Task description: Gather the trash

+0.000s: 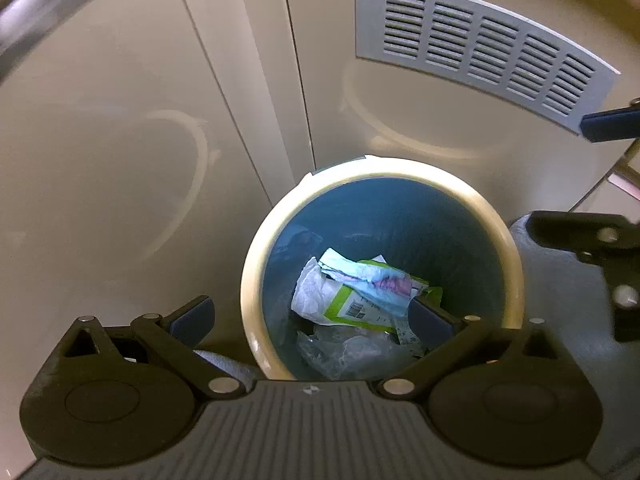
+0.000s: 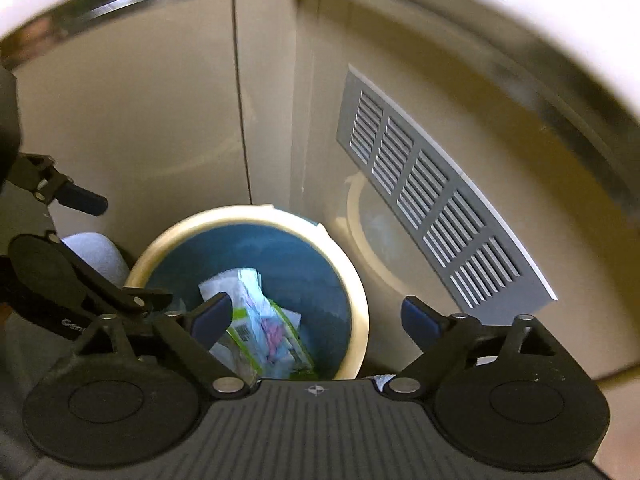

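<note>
Cream-rimmed and blue inside, the bin (image 1: 496,216) stands on the floor against a beige cabinet panel (image 1: 120,120) with a grey vent grille (image 1: 480,44) above it. At the bottom of the bin I see the trash: a crumpled white and pale blue wrapper (image 1: 360,276) lying over a green-edged package with a barcode label (image 1: 352,310), and clear crinkled plastic (image 1: 344,350) toward the near wall. My left gripper (image 1: 312,316) hangs over the near rim, its jaws spread wide with nothing between them, one blue pad outside the rim and one over the opening. My right gripper (image 2: 316,316) hangs over the bin too, jaws equally wide and empty. A grey rounded object (image 2: 100,256) sits just beside the bin.
</note>
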The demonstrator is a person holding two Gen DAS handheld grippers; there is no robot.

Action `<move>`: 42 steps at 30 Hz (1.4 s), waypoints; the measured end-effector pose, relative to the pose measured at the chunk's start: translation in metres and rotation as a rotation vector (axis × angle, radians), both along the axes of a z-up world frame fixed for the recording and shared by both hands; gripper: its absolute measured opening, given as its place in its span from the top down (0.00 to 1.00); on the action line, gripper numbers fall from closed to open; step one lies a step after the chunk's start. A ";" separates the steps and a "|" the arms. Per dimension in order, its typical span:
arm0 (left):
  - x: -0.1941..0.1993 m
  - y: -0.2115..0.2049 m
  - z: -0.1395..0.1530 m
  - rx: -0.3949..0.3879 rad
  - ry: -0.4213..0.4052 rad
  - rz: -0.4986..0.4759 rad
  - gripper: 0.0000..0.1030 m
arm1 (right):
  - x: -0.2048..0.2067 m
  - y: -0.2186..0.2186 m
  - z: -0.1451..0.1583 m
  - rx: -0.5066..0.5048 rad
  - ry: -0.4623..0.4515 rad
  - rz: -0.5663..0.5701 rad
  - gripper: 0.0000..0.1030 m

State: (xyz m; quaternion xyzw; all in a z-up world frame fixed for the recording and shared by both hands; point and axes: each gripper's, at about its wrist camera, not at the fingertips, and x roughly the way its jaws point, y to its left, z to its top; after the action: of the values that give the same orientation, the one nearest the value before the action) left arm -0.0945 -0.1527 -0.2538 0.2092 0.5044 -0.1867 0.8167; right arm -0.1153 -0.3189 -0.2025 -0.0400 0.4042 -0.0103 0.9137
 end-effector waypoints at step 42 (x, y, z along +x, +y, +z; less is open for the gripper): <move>-0.044 0.013 0.051 -0.006 -0.112 0.022 0.00 | -0.053 0.027 0.023 -0.056 -0.154 0.029 0.00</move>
State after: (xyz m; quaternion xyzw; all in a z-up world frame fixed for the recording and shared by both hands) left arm -0.1385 -0.1394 -0.2024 0.2113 0.4595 -0.1673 0.8463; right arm -0.1684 -0.2923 -0.1797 -0.0707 0.3317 -0.0114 0.9407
